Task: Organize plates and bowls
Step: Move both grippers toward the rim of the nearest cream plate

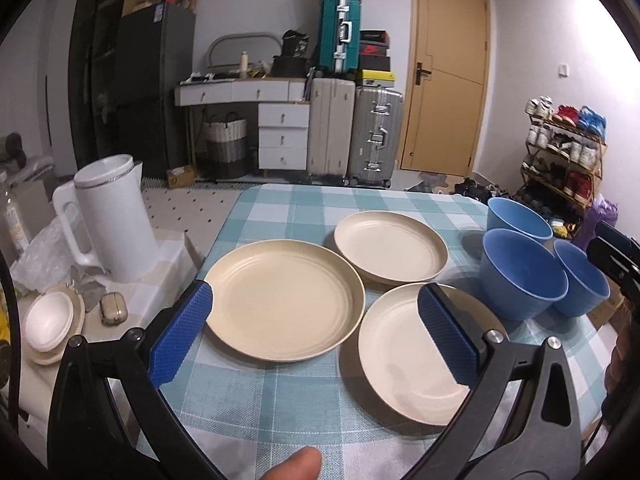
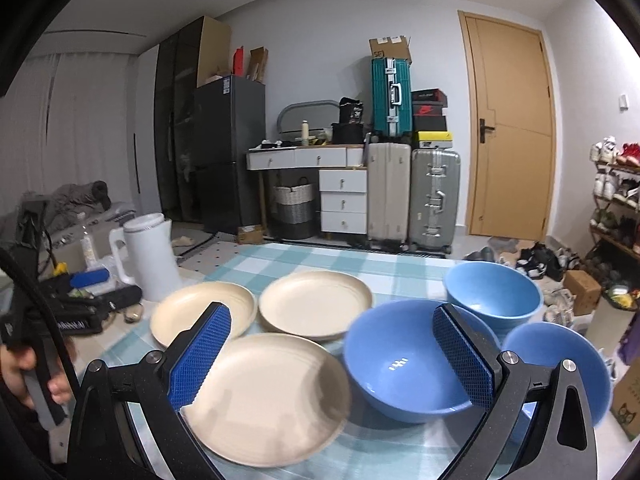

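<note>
Cream plates (image 1: 284, 300), three unstacked, lie left of three separate blue bowls (image 1: 520, 274) on the checked tabletop (image 1: 280, 400); both tongs, left (image 1: 316, 334) and right (image 2: 332, 360), gape empty, so stacking remains.

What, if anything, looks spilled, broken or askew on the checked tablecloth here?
Nothing stands out. Three cream plates lie flat and three blue bowls stand upright on the tablecloth, unstacked, with no spills or cracks visible. The left gripper and right gripper are both open and empty.
</note>
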Demonstrator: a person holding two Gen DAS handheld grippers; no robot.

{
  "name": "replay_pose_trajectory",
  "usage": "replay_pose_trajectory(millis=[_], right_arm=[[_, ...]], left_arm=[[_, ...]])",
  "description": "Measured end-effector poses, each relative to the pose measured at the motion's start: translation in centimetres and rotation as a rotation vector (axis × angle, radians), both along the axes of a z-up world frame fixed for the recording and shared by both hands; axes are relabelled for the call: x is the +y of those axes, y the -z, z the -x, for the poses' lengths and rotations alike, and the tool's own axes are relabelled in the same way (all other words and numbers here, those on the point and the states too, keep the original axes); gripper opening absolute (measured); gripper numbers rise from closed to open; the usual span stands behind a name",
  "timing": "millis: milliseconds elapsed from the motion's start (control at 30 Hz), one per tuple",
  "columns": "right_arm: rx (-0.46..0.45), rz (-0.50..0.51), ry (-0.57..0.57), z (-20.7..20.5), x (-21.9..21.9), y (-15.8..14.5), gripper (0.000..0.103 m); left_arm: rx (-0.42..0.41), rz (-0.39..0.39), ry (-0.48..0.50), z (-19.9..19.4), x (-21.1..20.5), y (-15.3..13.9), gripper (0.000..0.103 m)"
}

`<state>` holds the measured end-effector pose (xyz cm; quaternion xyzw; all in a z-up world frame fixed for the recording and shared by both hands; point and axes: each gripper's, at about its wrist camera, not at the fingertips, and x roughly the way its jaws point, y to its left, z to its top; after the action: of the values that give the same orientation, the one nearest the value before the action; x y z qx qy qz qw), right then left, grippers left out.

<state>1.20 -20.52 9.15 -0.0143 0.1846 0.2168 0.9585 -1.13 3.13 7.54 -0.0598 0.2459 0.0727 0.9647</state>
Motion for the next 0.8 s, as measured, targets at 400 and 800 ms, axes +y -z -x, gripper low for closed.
replay_pose_trajectory(millis=[400,800], right_arm=[[0.115,-0.025,-0.078,-5.0,5.1,-1.2,0.103],[0.248,0.043,-0.136,-9.7,10.6,2.3,0.103]], left_arm=[[0.109,0.079,-0.106,-2.8,3.8,1.6,0.103],[0.185,0.108,-0.178,-6.4,8.6,4.2,0.103]])
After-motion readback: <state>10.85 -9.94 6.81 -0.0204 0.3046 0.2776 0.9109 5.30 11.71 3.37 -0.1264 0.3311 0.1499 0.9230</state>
